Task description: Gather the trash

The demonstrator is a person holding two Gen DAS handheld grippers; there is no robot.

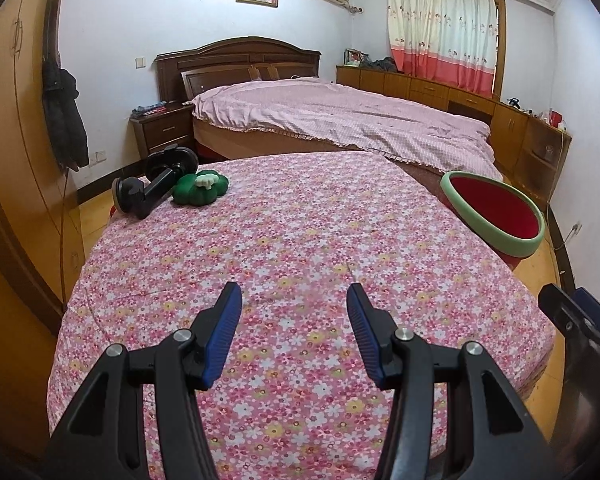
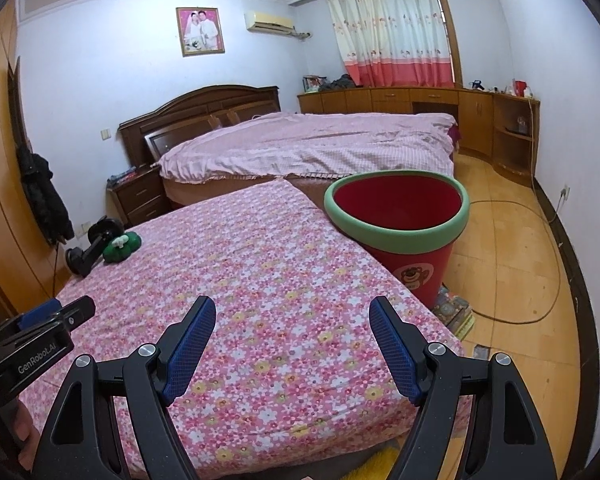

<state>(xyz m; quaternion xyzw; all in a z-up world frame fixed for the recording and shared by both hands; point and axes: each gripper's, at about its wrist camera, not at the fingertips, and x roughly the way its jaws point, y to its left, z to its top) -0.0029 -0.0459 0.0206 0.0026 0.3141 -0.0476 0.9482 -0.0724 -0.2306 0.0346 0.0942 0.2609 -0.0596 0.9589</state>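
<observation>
A red trash bin with a green rim point(image 2: 396, 216) stands on the floor at the right side of the flowered table; it also shows in the left wrist view point(image 1: 496, 210). A green plush item with a white piece on top point(image 1: 200, 188) lies at the table's far left, also in the right wrist view point(image 2: 121, 246). A black clamp-like device point(image 1: 152, 190) lies beside it. My left gripper point(image 1: 294, 292) is open and empty over the flowered cloth. My right gripper point(image 2: 292, 306) is open and empty over the table's right part. The left gripper's body shows in the right wrist view point(image 2: 40, 332).
The table wears a pink flowered cloth point(image 1: 300, 240). A bed with a pink cover point(image 1: 340, 116) stands behind it, with a nightstand point(image 1: 162, 128) at the left and cabinets point(image 2: 420, 104) along the far wall. A cable point(image 2: 540, 280) runs over the wooden floor at right.
</observation>
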